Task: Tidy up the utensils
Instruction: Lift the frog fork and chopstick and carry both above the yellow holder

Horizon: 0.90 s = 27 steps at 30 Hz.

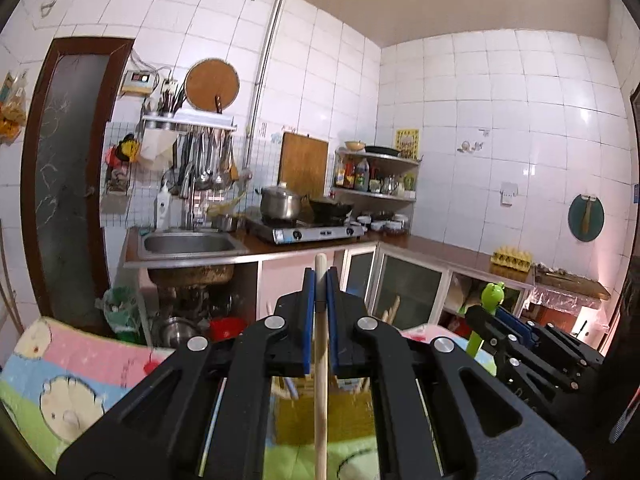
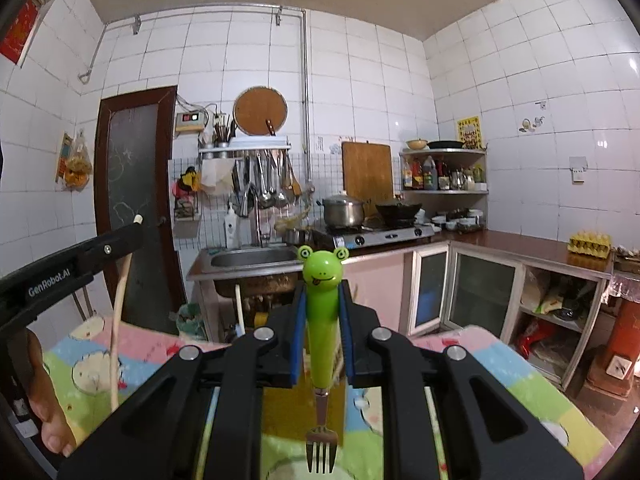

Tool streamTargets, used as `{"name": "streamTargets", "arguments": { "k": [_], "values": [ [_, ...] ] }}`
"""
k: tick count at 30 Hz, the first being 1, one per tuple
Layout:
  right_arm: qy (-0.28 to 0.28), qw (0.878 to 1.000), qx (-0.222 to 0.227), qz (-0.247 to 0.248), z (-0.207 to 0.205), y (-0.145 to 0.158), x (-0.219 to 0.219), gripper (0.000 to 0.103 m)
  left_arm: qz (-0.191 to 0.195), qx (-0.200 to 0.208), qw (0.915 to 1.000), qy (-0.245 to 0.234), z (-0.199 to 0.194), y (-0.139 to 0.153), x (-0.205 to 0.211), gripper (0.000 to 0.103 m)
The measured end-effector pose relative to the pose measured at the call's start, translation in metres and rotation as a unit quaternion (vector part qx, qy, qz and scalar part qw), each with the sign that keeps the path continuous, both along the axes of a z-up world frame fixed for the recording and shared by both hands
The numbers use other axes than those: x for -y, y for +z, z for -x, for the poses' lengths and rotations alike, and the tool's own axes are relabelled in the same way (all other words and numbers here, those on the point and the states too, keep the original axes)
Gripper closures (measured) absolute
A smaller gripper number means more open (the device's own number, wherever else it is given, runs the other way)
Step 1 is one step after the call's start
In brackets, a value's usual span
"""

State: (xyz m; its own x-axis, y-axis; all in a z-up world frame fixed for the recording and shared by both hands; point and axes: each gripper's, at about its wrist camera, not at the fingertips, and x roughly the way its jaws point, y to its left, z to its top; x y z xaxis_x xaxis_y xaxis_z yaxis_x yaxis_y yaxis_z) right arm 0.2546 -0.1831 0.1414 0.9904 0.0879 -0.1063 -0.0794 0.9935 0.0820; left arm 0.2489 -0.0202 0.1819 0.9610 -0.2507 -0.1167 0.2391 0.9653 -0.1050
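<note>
Holding two utensils | left gripper (image 1: 320, 280) pinching our wooden stick (image 1: 321, 360), long axis 12-to-6 | right gripper (image 2: 322, 300) pinching our frog fork (image 2: 321, 320), tines at 6 | yellow holder (image 2: 300, 412) below, nearer the fork, we judge

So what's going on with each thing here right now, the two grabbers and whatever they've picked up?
Left gripper: shut on the wooden chopstick.
Wooden chopstick: clamped, upright, lower end pointing down.
Right gripper: shut on the frog fork.
Frog fork: held upright by its green handle, tines down.
Cartoon cloth: spread flat below both.
</note>
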Motion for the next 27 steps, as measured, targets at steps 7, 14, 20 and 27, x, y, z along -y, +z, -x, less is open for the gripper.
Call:
{"name": "streamTargets", "arguments": {
  "k": [7,14,20,27],
  "values": [
    [0.009,1.000,0.010,-0.001,-0.046,0.012,-0.005,0.087,0.002,0.013,0.9999,0.002,-0.038,0.010,0.006,0.099],
    [0.014,1.000,0.017,-0.018,-0.085,0.020,-0.003,0.087,0.012,0.045,0.9988,0.013,-0.076,0.020,0.014,0.099],
    [0.012,0.999,0.017,-0.029,-0.100,0.012,0.004,0.087,0.001,0.063,0.9979,0.014,-0.108,0.021,0.032,0.099],
    [0.015,0.999,0.004,-0.034,-0.118,-0.004,0.002,0.087,0.003,0.050,0.9986,0.020,-0.139,0.003,0.036,0.099]
  ]
}}
